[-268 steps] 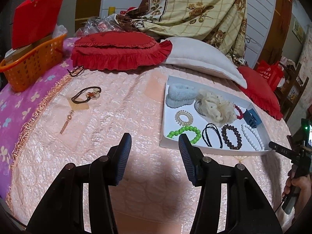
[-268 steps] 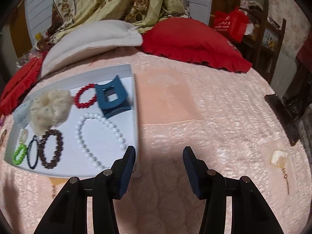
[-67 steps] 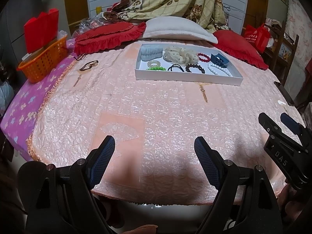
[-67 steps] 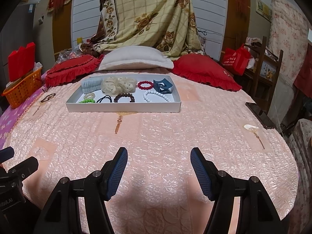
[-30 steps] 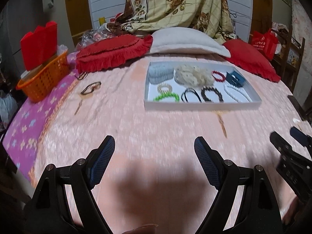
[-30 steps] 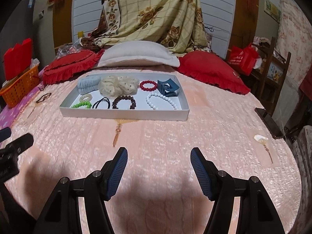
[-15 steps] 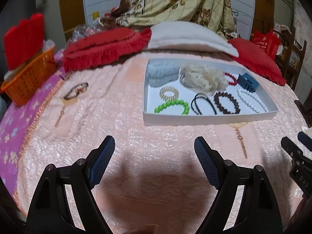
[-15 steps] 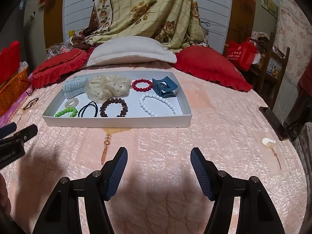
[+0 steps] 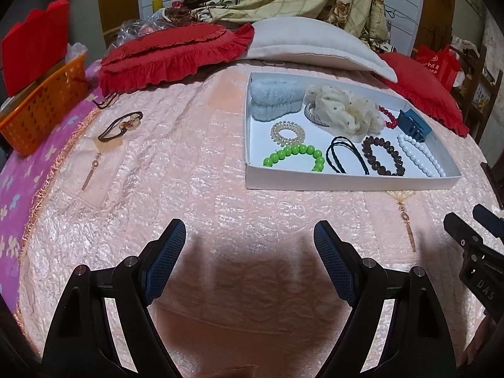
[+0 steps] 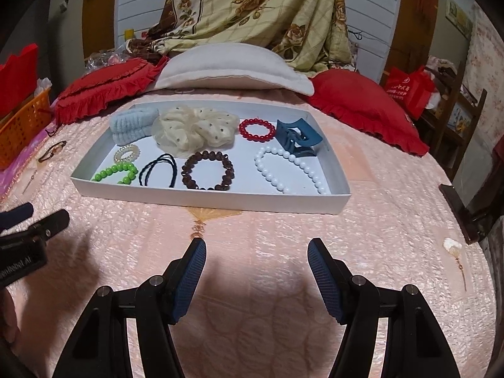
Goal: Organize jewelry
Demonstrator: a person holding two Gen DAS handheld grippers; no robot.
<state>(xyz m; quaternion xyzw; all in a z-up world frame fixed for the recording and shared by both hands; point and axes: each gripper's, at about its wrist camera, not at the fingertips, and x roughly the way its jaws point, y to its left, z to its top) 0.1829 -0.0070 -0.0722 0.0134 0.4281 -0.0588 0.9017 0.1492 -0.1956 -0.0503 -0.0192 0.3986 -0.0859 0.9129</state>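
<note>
A: Where was the jewelry relative to the claws?

B: All of it lay in the white tray on the pink bedspread, ahead of both claws and well apart from them. The left claw hung over bare bedspread short of the tray's near left corner; the right claw sat short of the tray's near wall, roughly opposite its middle.

A: What was inside the tray?

B: Along the near side, from left to right in the right wrist view: a green bead bracelet, black hair ties, a brown bead bracelet and a white bead necklace. Behind them sat a clear coil tie, a pale blue scrunchie, a cream dotted scrunchie, a red bead bracelet and a blue hair clip.

A: And the claws themselves?

B: Both were released. The left one's jaws stood wide apart, the right one's a little less so, and neither gripped or touched anything; only bedspread showed between the pads.

A: Anything outside the tray?

B: A dark hair band lay on the bedspread well off to the left, near the orange basket. The right claw's tips also showed at the right edge of the left wrist view.
</note>
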